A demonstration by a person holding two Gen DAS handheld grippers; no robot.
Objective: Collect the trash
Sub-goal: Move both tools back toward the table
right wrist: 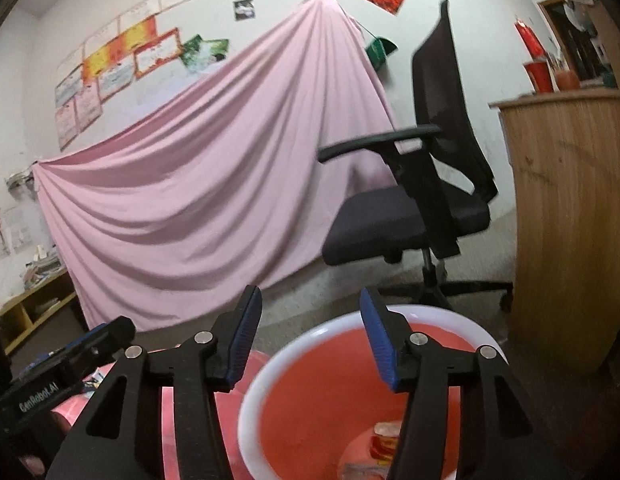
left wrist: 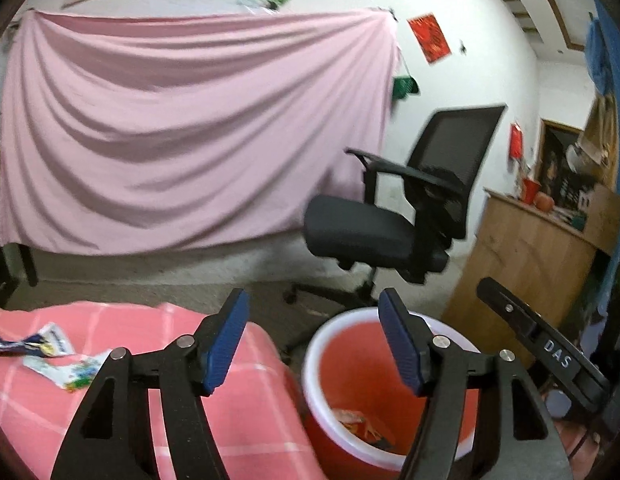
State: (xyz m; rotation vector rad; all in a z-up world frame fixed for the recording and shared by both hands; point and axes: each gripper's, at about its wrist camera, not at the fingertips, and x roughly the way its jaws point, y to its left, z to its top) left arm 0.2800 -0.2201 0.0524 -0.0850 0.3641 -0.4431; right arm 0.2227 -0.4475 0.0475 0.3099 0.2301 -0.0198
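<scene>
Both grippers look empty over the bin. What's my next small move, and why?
Probably swing the left gripper left toward the wrappers on the pink checked cloth. Both grippers are open and hold nothing, the red bin already has trash inside, and those wrappers remain uncollected.

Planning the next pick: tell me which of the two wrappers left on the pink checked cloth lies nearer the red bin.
The white wrapper with green print. It lies right of the dark blue wrapper, which sits at the pink checked cloth's far left, away from the red bin.
</scene>
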